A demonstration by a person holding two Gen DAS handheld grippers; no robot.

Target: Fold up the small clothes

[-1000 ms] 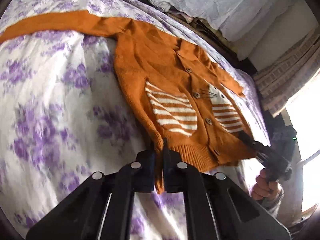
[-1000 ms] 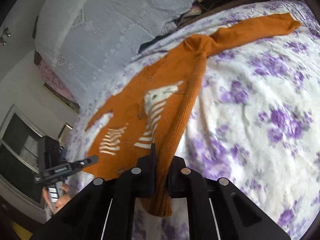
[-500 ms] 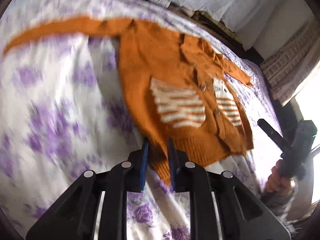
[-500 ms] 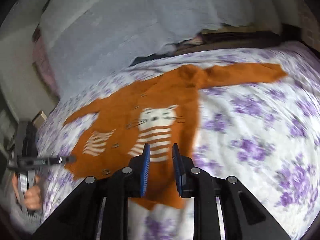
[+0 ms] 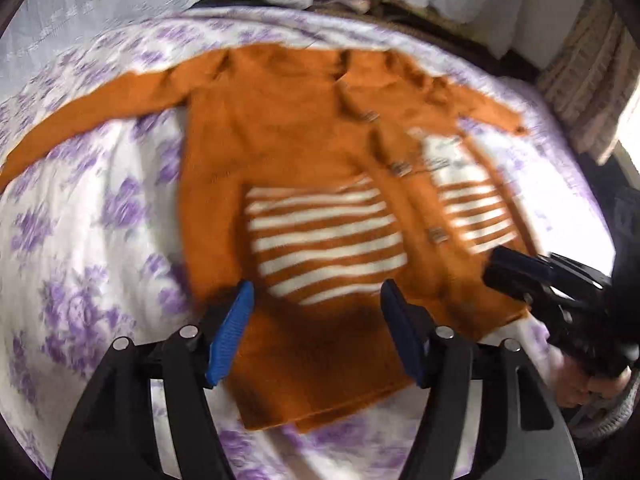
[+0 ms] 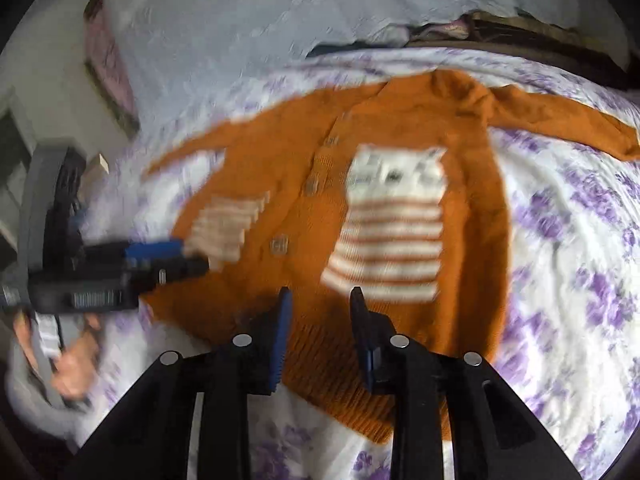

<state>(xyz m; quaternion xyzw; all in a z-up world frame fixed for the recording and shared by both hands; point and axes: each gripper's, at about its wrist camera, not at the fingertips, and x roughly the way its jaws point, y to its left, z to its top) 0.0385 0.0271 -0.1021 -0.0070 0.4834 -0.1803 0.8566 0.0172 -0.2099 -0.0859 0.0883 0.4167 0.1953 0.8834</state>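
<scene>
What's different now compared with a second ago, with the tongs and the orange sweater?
Both tongs let go of the orange cardigan. The left tongs and right tongs were clamped on its bottom hem; their jaws have just been opening and now stand apart above it. The cardigan stays spread on the floral bedsheet, sleeves out.

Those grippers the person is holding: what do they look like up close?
Each gripper is black plastic, with two angular arms ending in fingers lined with ribbed blue pads and silver screw heads on top. Seen from the right one, the left gripper has a pistol-like handle with a white label. The person wears a grey knitted sleeve.
</scene>
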